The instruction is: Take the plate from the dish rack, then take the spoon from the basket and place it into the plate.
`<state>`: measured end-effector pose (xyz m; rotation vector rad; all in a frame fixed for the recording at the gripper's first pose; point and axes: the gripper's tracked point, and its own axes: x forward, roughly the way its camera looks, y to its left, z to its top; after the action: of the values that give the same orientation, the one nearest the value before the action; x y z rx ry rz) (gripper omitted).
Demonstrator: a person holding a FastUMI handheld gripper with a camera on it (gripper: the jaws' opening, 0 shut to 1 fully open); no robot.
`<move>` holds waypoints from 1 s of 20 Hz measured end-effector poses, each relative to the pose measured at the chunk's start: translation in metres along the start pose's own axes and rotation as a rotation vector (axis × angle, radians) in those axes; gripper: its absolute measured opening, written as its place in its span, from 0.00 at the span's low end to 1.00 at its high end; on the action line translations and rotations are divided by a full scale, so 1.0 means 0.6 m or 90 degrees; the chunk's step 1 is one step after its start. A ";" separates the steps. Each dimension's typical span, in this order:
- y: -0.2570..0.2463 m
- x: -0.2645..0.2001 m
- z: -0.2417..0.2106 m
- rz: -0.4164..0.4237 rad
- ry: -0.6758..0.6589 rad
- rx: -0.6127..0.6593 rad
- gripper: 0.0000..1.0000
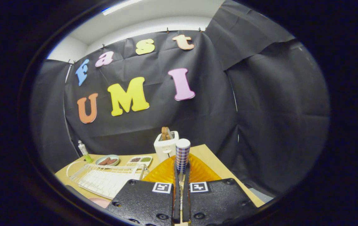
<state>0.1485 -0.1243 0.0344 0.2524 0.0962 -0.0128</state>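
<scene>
Lower centre: orange ribbed plate (197, 171), edge pinched between the nearly closed fingers of the gripper (181, 175) and apparently lifted clear. Lower left: white dish rack (103, 179) on the table (207, 153), now without it. Beyond the fingers: toaster (165, 146), checked cup (182, 155). Judged: plate taken; setting down and spoon steps remain; basket unidentifiable.
</scene>
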 end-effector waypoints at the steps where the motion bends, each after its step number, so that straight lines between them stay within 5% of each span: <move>1: 0.019 -0.016 0.009 0.008 -0.012 -0.010 0.08; 11: 0.243 -0.155 -0.108 0.166 0.045 0.012 0.08; 20: 0.356 -0.178 -0.297 0.200 0.090 0.014 0.08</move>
<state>0.0309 0.1269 -0.0737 0.2882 0.1957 0.3164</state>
